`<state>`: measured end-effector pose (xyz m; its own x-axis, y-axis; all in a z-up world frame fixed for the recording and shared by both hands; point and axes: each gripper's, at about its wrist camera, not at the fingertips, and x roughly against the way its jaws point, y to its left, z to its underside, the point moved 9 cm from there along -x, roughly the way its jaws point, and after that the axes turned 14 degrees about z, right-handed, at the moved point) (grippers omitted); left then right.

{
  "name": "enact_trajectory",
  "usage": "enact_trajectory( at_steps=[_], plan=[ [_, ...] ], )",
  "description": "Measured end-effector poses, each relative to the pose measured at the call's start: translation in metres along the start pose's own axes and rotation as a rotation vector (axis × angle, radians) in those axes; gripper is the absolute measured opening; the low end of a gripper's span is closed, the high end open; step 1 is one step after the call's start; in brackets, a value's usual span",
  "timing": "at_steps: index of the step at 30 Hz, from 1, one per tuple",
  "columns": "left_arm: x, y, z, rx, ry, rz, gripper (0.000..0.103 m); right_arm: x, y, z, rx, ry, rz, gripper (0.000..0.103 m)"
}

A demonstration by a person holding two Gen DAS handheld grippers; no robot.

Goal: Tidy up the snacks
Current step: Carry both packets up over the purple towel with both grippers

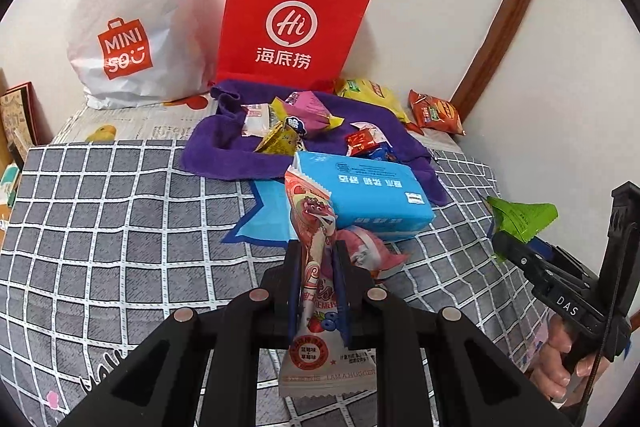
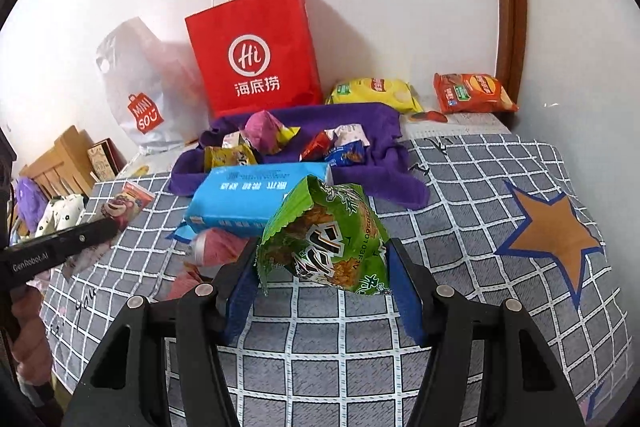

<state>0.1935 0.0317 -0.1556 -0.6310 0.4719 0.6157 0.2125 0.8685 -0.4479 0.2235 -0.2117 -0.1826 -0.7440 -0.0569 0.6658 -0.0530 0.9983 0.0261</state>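
We hold a pink snack stick (image 1: 316, 267) clamped in the left hand-held gripper (image 1: 317, 267) and a green snack packet (image 2: 326, 239) apparently gripped in the right hand-held gripper (image 2: 324, 267), both lifted short of the purple cloth (image 2: 360, 123) ahead for sorting.

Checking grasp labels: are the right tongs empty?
No, the right tongs are shut on a green snack bag, held above the checked bedcover.
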Motion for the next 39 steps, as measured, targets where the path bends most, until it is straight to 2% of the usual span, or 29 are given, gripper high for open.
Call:
enact_trajectory(
  at_steps=[5,9,19,30,39],
  plan=[
    [-0.001,-0.008,-0.006,0.004,0.012,0.015,0.015,0.004,0.003,-0.011,-0.001,-0.003,0.004,0.061],
    [0.002,-0.013,-0.016,-0.010,0.005,-0.001,0.015,0.007,0.004,-0.023,0.005,-0.015,0.013,0.061],
    [0.003,-0.021,-0.060,-0.007,-0.020,0.004,0.015,0.000,0.013,-0.064,0.020,-0.019,0.021,0.061],
    [-0.008,-0.010,-0.117,0.033,-0.049,0.006,0.015,-0.015,0.028,-0.126,0.044,-0.052,0.005,0.061],
    [-0.024,0.010,-0.156,0.084,-0.075,0.009,0.015,-0.045,0.045,-0.166,0.050,-0.055,-0.027,0.061]
  ],
)
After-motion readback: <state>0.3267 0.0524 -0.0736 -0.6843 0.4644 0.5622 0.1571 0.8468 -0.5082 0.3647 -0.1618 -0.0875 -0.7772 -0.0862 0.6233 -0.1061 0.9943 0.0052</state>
